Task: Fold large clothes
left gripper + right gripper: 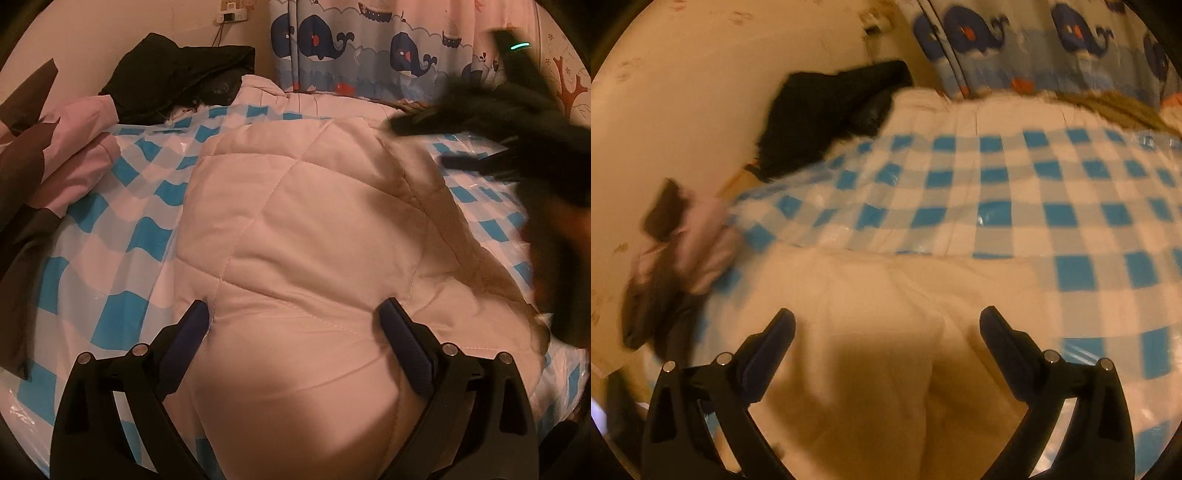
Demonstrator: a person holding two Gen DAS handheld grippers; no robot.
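My left gripper is standing released, its two blue-padded fingers spread wide and resting on either side of a bulge of the one cream quilted jacket; the fabric is lying between the pads, but they are not pressing on it. My right gripper is likewise hanging released, its two fingers wide apart above the same jacket, with nothing gripped; its view is blurring. From the left wrist view, the right gripper is appearing as a dark smear at the upper right, over the jacket's far edge.

The jacket is lying directly ahead of and beneath both grippers, spreading across the middle of the bed, on one blue-and-white checked plastic sheet. A brown fur trim is running along the jacket's right side.

Three garments are counted in all: the cream jacket; one pink-and-brown garment bunched at the sheet's left edge, well apart from the grippers; and one black garment heaped at the far left corner against the wall. Behind the bed, one whale-print curtain is hanging, and one wall socket is showing beside it.
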